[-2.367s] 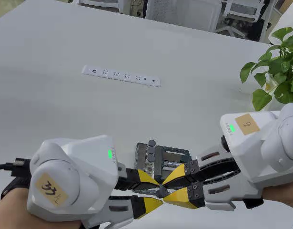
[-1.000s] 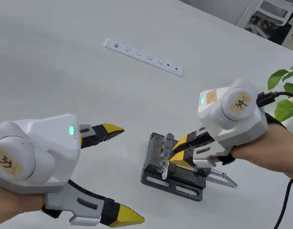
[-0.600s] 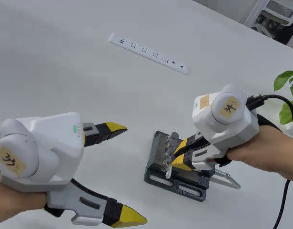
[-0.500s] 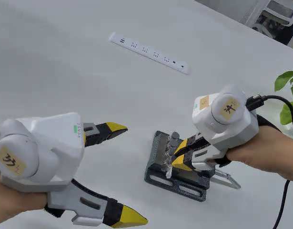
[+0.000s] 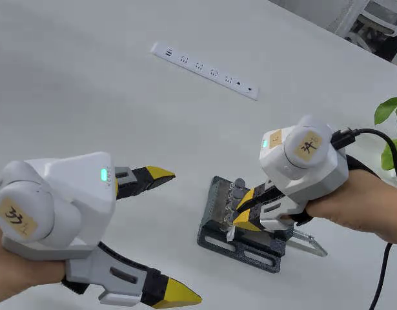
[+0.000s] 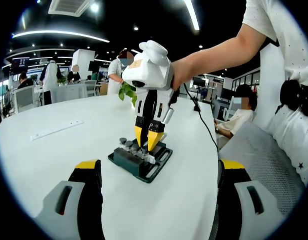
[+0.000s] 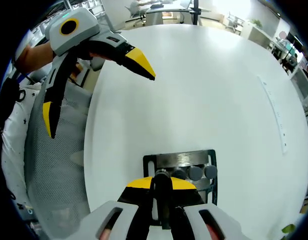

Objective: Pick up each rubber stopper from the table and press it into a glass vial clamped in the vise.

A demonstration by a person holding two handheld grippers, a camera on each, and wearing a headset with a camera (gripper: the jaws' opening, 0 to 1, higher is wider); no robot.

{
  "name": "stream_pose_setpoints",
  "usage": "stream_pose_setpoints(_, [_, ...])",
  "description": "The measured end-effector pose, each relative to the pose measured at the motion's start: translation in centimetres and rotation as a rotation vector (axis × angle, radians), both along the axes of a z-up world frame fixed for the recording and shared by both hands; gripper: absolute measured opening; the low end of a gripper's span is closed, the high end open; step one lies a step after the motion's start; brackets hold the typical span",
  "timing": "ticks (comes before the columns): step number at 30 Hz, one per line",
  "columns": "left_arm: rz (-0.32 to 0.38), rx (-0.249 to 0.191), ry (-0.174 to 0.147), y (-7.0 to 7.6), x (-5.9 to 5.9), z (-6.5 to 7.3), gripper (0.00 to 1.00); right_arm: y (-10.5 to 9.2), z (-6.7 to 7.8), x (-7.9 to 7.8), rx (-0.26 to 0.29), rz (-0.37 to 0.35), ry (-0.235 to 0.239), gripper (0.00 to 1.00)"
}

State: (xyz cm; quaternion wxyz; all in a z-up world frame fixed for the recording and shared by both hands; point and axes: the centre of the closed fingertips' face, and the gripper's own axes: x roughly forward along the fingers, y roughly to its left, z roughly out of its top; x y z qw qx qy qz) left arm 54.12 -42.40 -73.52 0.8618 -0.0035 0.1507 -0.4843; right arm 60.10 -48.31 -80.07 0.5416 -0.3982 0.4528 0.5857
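Well, in the head view the right gripper (image 5: 245, 212) points down at a dark vise (image 5: 240, 248) on the white table (image 5: 88, 97). Its yellow-tipped fingers (image 5: 247, 223) are pinched together just above a clear glass vial (image 5: 228, 230) at the near end of the vise. Behind it, more vials (image 5: 236, 196) stand in a row with grey stoppers (image 5: 238, 185) in them. The left gripper (image 5: 174, 236) is well apart from the vise, with its fingers spread wide and holding nothing. Its tan sticker (image 5: 16, 218) has handwriting that looks like 33. The writing on the right gripper's sticker (image 5: 306, 145) is too hard to read. A white power strip (image 5: 204, 61) lies far back.

In the left gripper view, the right gripper (image 6: 146, 141) stands upright over the vise (image 6: 143, 165).

In the right gripper view, a small, round, dark grey stopper (image 7: 161, 176) is squeezed between the closed yellow tips. It is right over the vise (image 7: 179, 159), beside the other grey tops (image 7: 203, 172).
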Motion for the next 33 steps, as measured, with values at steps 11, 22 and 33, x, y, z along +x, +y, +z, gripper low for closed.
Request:
stream_pose_setpoints(11, [-0.004, -0.005, 0.003, 0.0, 0.0, -0.2, 0.94, 0.3, -0.1, 0.0, -0.024, 0.005, 0.0, 0.06])
stream_pose_setpoints(22, [-0.009, -0.011, 0.003, -0.4, 0.2, 0.0, 0.93, 0.2, -0.2, -0.1, -0.061, -0.002, -0.019, 0.05])
stream_pose_setpoints(33, [-0.022, -0.016, 0.002, -1.1, 0.6, 0.0, 0.92, 0.2, -0.3, -0.1, -0.116, -0.002, -0.062, 0.05])
